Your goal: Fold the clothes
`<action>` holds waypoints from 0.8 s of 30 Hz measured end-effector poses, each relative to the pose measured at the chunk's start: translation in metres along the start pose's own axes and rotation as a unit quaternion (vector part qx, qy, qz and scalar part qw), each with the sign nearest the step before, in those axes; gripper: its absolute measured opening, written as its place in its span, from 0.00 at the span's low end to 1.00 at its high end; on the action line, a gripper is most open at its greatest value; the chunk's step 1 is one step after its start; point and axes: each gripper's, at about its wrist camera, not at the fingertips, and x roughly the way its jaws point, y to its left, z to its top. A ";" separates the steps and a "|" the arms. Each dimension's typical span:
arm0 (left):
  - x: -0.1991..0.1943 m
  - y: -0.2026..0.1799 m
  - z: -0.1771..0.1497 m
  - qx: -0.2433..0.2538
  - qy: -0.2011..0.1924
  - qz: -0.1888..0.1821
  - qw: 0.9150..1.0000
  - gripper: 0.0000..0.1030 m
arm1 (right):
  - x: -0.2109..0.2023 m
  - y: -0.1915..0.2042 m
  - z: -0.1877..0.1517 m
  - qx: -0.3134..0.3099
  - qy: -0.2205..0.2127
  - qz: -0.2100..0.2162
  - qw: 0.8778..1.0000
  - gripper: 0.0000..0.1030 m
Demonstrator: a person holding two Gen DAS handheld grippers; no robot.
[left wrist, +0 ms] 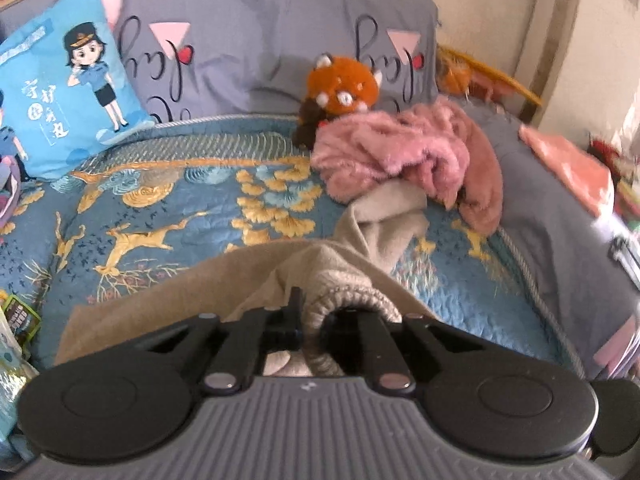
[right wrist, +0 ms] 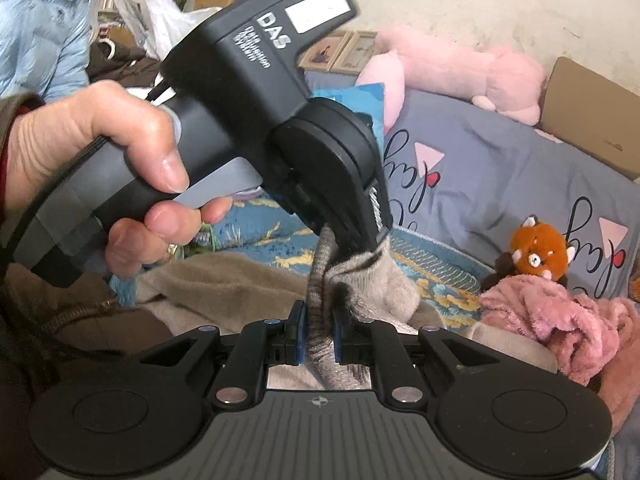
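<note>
Left to right across the bed. Blue cushion [left wrist: 68, 84] at the far left, propped on the blue patterned quilt [left wrist: 168, 216]; it plays no part in the fold.

Centre: the beige sweater [left wrist: 168, 296] lies spread on the quilt directly under both tools. Its ribbed cuff [left wrist: 352, 300] is raised off the body panel. In the left wrist view the left gripper [left wrist: 326, 320] has its fingers closed in on the cuff, one on each side — the knit bulges up between them, so the grip reads as clamped on cloth. In the right wrist view the right gripper [right wrist: 318, 334] has its two blue-padded fingers pinched on the same ribbed band, a little lower down, while the left tool comes in from above and bites the band's upper end, held by the person's left hand [right wrist: 100, 168].

Governing relation: the cuff band runs roughly upright between the two grips, left gripper above and right gripper below, almost touching. The sleeve's long axis trails away from the fingers toward the right and far side of the bed. Neither tool is nearer; both already hold.

Right: a pink fleece garment [left wrist: 404, 156] heaped over the sleeve's far end, with a red panda plush [left wrist: 344, 84] just behind it.
</note>
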 end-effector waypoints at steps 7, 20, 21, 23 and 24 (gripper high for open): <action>-0.036 0.025 0.009 -0.042 -0.067 0.047 0.996 0.07 | -0.012 -0.007 0.003 0.035 -0.027 0.005 0.999 0.22; -0.157 0.141 0.056 -0.116 -0.206 0.172 0.956 0.07 | 0.006 -0.080 -0.046 0.220 0.066 -0.076 0.970 0.24; -0.164 0.146 0.058 -0.115 -0.213 0.183 0.953 0.07 | 0.014 -0.089 -0.050 0.228 0.076 -0.088 0.967 0.25; -0.177 0.156 0.061 -0.113 -0.224 0.200 0.947 0.07 | 0.036 -0.108 -0.054 0.242 0.095 -0.109 0.959 0.31; -0.183 0.160 0.062 -0.112 -0.227 0.208 0.945 0.07 | 0.048 -0.117 -0.054 0.246 0.101 -0.116 0.957 0.32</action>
